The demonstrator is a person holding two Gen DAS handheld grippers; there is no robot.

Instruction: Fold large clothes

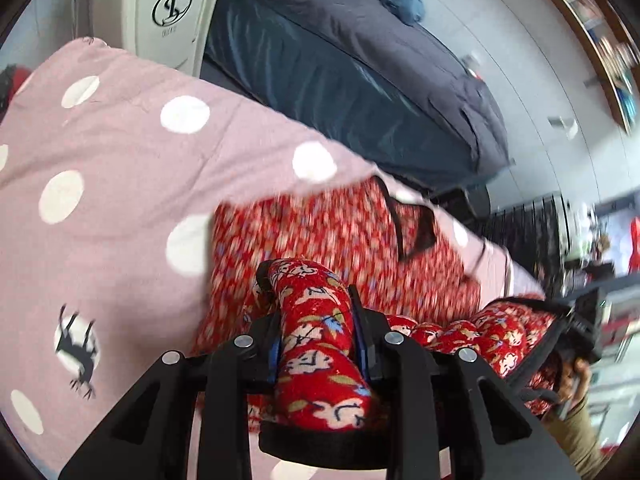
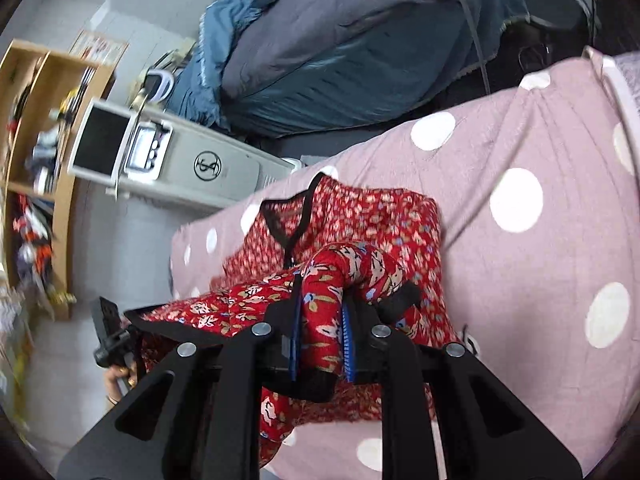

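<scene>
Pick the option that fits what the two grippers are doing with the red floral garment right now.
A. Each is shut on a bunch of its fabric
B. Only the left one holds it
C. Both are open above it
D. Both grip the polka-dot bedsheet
A: the left gripper and the right gripper each have a bunch of the red floral garment pinched between their fingers, above the pink polka-dot bedsheet.

Your left hand-held gripper [image 1: 316,300] has its two fingers closed on a thick bunch of the red floral garment [image 1: 320,344], pinched between the blue pads [image 1: 362,354]. Your right hand-held gripper [image 2: 320,320] clamps another bunch the same way. Each camera catches the other gripper at its frame edge with your bare hand [image 2: 116,384] beneath, though blurred, seemingly wrapped around the handle.
</scene>
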